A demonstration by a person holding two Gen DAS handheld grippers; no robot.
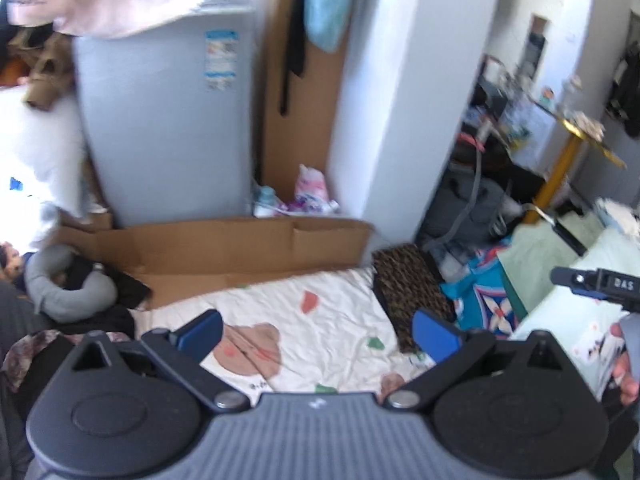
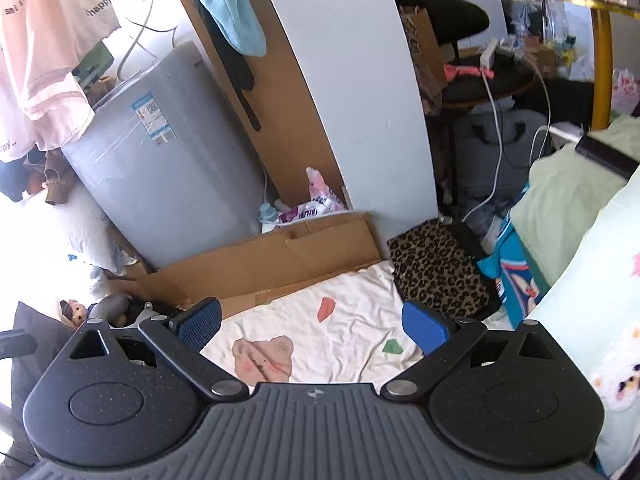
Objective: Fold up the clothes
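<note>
A cream sheet with a bear print [image 1: 320, 324] [image 2: 340, 340] lies spread on the floor below both grippers. A folded leopard-print garment [image 1: 408, 292] [image 2: 436, 268] rests at its far right corner. My left gripper [image 1: 318, 334] hangs above the sheet, open, nothing between its blue pads. My right gripper [image 2: 314, 326] is open too and holds nothing. In the left wrist view the right gripper's tool [image 1: 592, 284] shows at the right edge, with a person's hand [image 1: 624, 368] below it.
A grey appliance [image 1: 168, 120] [image 2: 168, 168] and flattened cardboard [image 1: 248, 248] [image 2: 272, 256] stand behind the sheet. A white pillar [image 2: 360, 92] rises at centre. Dark clothes and a grey neck pillow [image 1: 68, 292] lie left. Pale green bedding [image 2: 572, 200] and a blue patterned cloth [image 1: 484, 300] border the right.
</note>
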